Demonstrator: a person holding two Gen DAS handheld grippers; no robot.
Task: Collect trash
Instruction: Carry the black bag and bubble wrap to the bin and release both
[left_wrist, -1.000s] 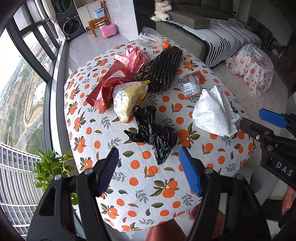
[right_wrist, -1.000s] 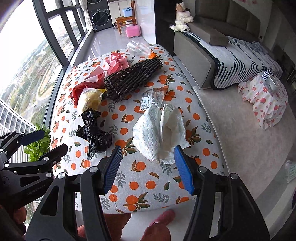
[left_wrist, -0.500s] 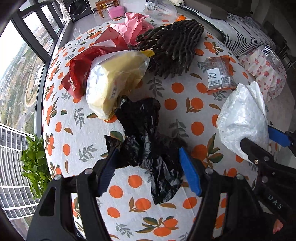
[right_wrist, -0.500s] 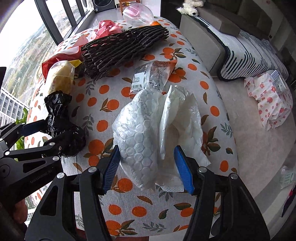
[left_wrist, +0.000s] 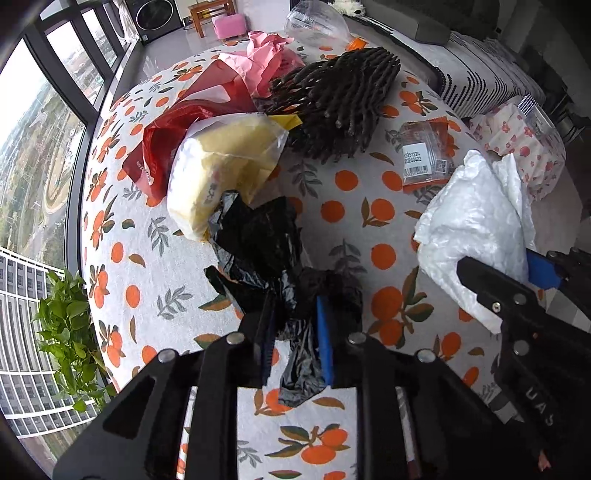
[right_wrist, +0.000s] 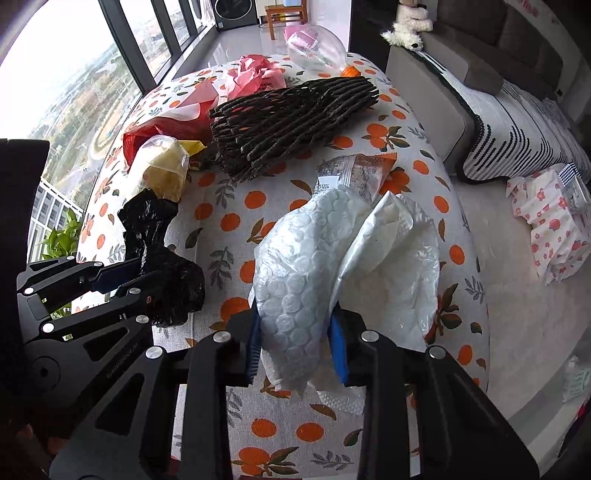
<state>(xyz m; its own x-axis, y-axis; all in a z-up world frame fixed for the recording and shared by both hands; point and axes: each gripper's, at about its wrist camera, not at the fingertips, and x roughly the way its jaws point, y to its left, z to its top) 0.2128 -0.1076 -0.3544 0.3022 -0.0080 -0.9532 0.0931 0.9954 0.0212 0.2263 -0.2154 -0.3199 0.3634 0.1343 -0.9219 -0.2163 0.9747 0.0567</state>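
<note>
A crumpled black plastic bag lies on the orange-print tablecloth. My left gripper points down at it, its jaws closing with the bag's near end pinched between the blue pads. From the right wrist, the same bag sits in the left gripper. A white bubble-wrap bundle lies at the table's right side. My right gripper is closing on its near end, pads pressing into the wrap. The left wrist view shows the bundle held by the right gripper.
Further back on the table lie a yellow-filled clear bag, a red bag, pink paper, a dark foam net, a barcoded packet and a clear bag. A potted plant and window stand left, a sofa right.
Both grippers have dropped toward the table. The left jaws have gone from wide open to pinching the black bag, and the right jaws have narrowed onto the bubble wrap.
</note>
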